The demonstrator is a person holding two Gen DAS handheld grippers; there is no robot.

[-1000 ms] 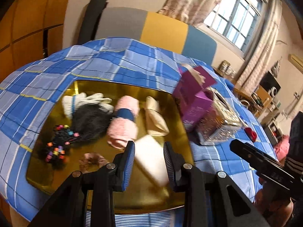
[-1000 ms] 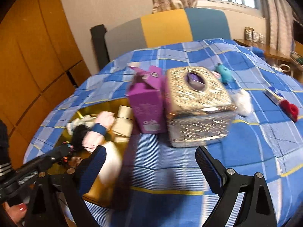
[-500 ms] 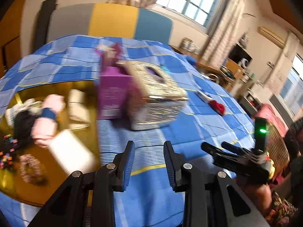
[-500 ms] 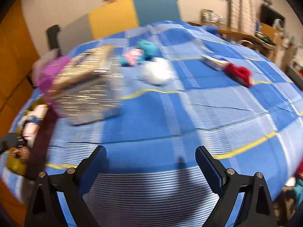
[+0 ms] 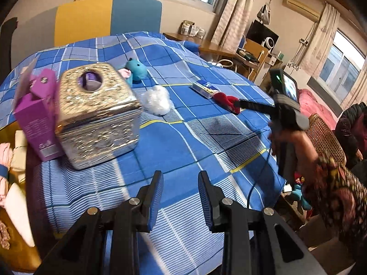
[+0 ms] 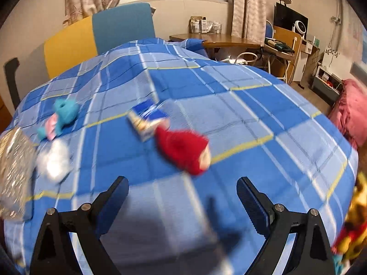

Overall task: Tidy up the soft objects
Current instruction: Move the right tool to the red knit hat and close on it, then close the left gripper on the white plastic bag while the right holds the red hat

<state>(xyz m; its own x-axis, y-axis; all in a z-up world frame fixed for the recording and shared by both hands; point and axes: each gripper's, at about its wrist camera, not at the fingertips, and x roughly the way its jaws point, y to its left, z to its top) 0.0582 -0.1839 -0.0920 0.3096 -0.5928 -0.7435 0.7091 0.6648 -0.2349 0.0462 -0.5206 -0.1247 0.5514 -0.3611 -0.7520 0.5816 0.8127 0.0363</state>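
A red plush toy [image 6: 183,152] lies on the blue checked tablecloth [image 6: 252,119], just ahead of my right gripper [image 6: 183,197], which is wide open and empty. A blue-and-white packet [image 6: 148,119] touches the toy's far side. To the left lie a white fluffy ball [image 6: 54,160] and a teal plush [image 6: 65,112]. My left gripper [image 5: 181,197] hovers over bare cloth, its jaws a narrow gap apart with nothing between them. In the left wrist view the red plush toy [image 5: 226,100], white ball [image 5: 157,99] and teal plush [image 5: 136,68] lie beyond it.
A silver tissue box [image 5: 96,116] and a purple carton [image 5: 36,114] stand at the left, beside a gold tray [image 5: 16,254] holding pink and white soft items. A person's hand [image 5: 291,142] holds the right gripper. Desks, a wicker chair [image 5: 325,137] and curtains surround the table.
Both views have swung right, from the gold tray across the table. The right gripper now faces the red plush toy. Neither gripper's jaw gap has changed.
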